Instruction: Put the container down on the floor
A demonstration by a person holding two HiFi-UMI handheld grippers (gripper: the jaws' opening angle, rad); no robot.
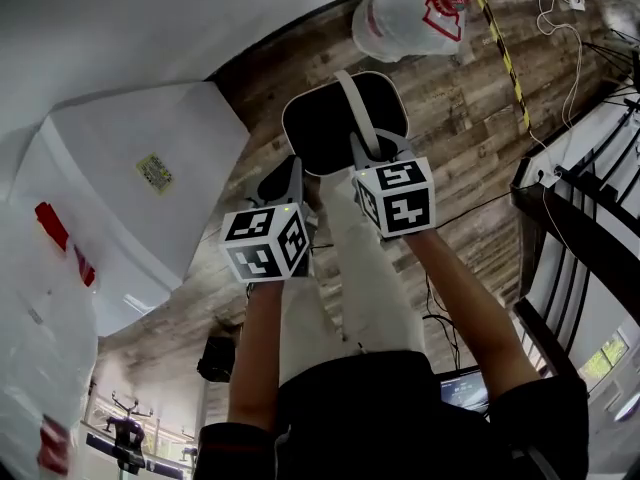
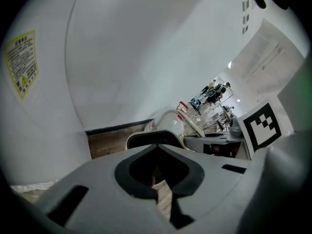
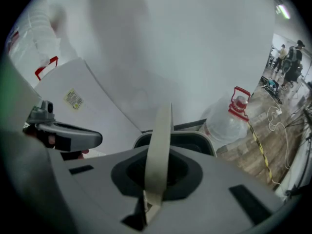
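A black container (image 1: 322,128) with a cream rim hangs above the wood floor, straight below me in the head view. Its cream handle (image 1: 352,103) runs up into my right gripper (image 1: 364,146), which is shut on it. In the right gripper view the handle (image 3: 160,145) passes between the closed jaws (image 3: 152,195), with the container's rim (image 3: 196,138) just beyond. My left gripper (image 1: 290,174) sits close to the container's left side, its jaws shut (image 2: 159,192) with nothing seen between them. The container's rim (image 2: 150,139) shows just past them.
A large clear water bottle (image 1: 405,13) with a red cap stands on the floor beyond the container. A white cabinet with a yellow label (image 1: 153,171) fills the left. Yellow-black tape (image 1: 505,63) and cables (image 1: 560,8) cross the floor; a dark rack (image 1: 580,228) stands at the right.
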